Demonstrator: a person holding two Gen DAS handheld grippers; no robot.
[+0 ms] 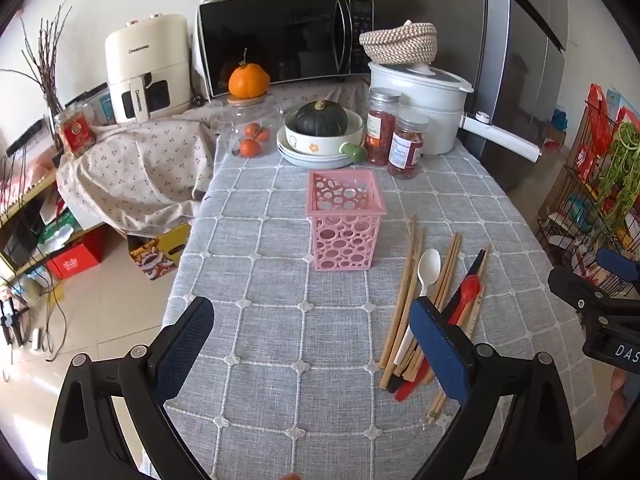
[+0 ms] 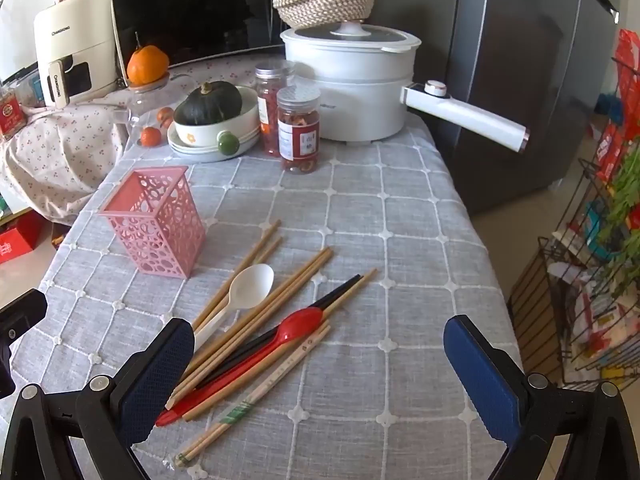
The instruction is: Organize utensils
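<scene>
Grey checked tablecloth [image 2: 400, 208] covers the whole work surface; back of it crowded w/ a white pot [image 2: 348, 92], microwave [image 1: 280, 44], a bowl holding a dark squash [image 1: 320, 118] and two jars [image 2: 298, 132].

Pink perforated holder [image 1: 344, 220] stands upright mid-table, open end up, and looks empty through its holes. So the task is not begun as far as the views show: nothing is in the holder, everything is left to do.

Utensil pile lies flat just beside the holder, on its right in the left wrist view, not touching it as far as I can tell. Wooden chopsticks [image 2: 256, 312], several prs, plus a black pr [image 2: 336, 292] and a paper-sleeved pr [image 2: 256, 396]. All long axes run roughly parallel, near ends toward the cameras, far ends slanting up-right in the right wrist view. Red spoon [image 2: 280, 340] rests on top of the sticks, bowl at the far end, handle toward the near edge. White spoon [image 2: 244, 292] same way, bowl far, handle partly hidden behind a blue pad.

Left gripper [image 1: 312, 344] spread wide over bare cloth, nothing between the pads. Right gripper [image 2: 320, 356] also spread wide, holding nothing; the near ends of the pile sit by its left pad, contact unclear.
</scene>
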